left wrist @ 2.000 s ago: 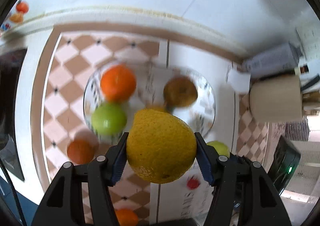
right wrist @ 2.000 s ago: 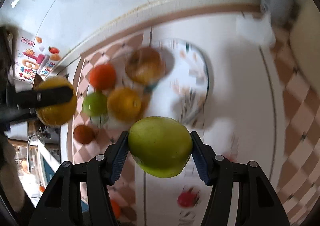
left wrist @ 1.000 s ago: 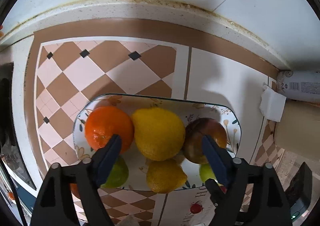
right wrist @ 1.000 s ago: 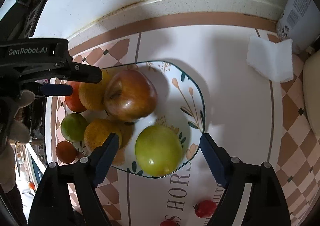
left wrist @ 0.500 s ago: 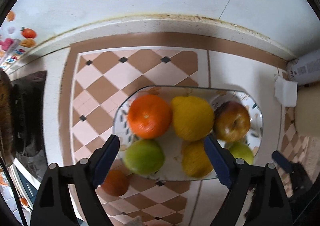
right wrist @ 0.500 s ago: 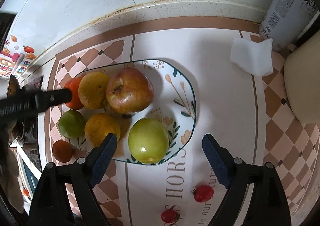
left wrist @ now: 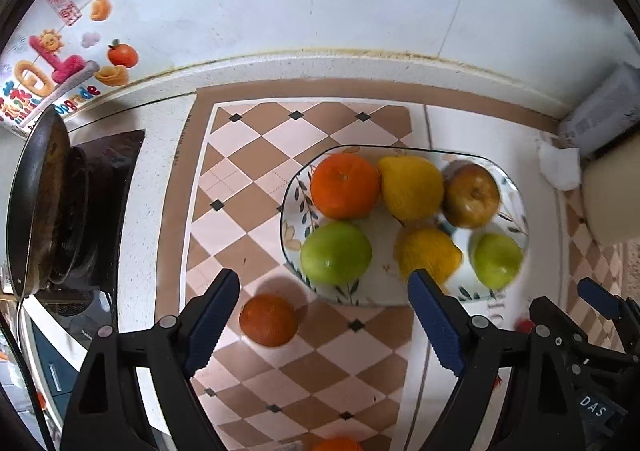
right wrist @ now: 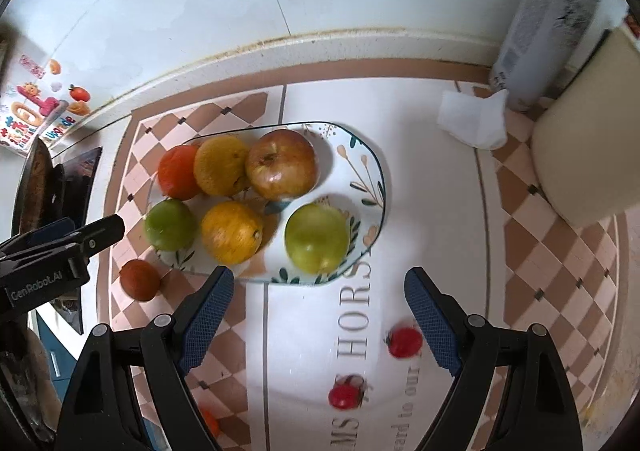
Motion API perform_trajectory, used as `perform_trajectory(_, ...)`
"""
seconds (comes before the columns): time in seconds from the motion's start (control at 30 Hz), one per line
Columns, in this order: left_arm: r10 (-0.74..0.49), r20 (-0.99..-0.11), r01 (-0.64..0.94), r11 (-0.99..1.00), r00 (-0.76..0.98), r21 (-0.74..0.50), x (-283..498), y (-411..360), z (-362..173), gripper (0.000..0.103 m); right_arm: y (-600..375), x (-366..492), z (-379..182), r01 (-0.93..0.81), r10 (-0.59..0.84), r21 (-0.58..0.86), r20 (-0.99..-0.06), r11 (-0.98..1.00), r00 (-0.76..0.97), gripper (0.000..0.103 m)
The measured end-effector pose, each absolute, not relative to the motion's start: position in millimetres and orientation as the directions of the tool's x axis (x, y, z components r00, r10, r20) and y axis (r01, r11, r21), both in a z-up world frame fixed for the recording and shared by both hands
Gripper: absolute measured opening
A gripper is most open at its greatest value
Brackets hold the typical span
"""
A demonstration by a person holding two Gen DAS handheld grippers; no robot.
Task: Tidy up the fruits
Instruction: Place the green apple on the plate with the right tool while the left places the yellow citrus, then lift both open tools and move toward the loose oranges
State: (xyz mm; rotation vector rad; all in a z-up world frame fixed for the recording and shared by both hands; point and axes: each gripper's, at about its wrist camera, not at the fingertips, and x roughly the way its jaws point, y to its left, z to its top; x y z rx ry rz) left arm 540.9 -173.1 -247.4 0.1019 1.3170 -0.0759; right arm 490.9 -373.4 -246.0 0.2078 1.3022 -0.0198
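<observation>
Tabletop (right wrist: 420, 179): covered by a mat, checked brown and pale at its sides, white with printed lettering in the middle; a tiled wall runs along its back edge.
Plate (right wrist: 372, 171): an oval dish with a leaf pattern, on the mat toward the back edge, its long axis running roughly parallel to that edge; it also shows in the left wrist view (left wrist: 516, 191).
In the plate, back row: an orange (left wrist: 345, 185) at the left end, a lemon (left wrist: 412, 187) touching it, a reddish-brown apple (right wrist: 282, 164) beside the lemon.
In the plate, front row: a green apple (left wrist: 336, 252), a second lemon (right wrist: 231, 232) with its pointed tip toward the right end, a yellow-green apple (right wrist: 317, 237).
Right end of the plate: bare.
Loose fruit: a small dark orange (left wrist: 269, 320) on the checked mat, just off the plate's front left rim; two small red tomatoes (right wrist: 405, 342) lie on the white part nearer the front edge.
Left tongs (left wrist: 325, 321): spread apart, gripping nothing, hanging over the small dark orange and the plate's front left.
Right tongs (right wrist: 318, 325): likewise spread wide and empty, above the lettering in front of the plate.
Back right corner: a crumpled white tissue (right wrist: 472, 119) beside a white carton (right wrist: 548, 23).
</observation>
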Motion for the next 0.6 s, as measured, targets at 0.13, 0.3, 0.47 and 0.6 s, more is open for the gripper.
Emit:
perform_trajectory(0.13,-0.03,-0.95,0.145,0.989,0.311,0.016,508.6,-166.7,-224.0,0.086,-367.3,459.2,-220.8,0.144,0.08,0.132,-0.945,0.981,0.316,0.089)
perform_trajectory(0.3,-0.066,-0.927,0.174,0.985,0.37,-0.001,469.1,-159.4,-198.4,0.086,-353.2,417.4,-183.3,0.141,0.06,0.122,-0.923,0.983,0.381,0.089)
perform_trajectory(0.47,-0.092,-0.901,0.196,0.98,0.425,-0.008,435.4,-152.0,-175.8,0.086,-349.4,386.6,-150.7,0.16,0.03,0.112,-0.895,0.981,0.445,0.089)
perform_trajectory(0.6,-0.103,-0.878,0.211,0.977,0.468,-0.002,411.8,-148.0,-159.2,0.086,-347.3,362.4,-128.3,0.175,0.009,0.108,-0.875,0.979,0.485,0.089)
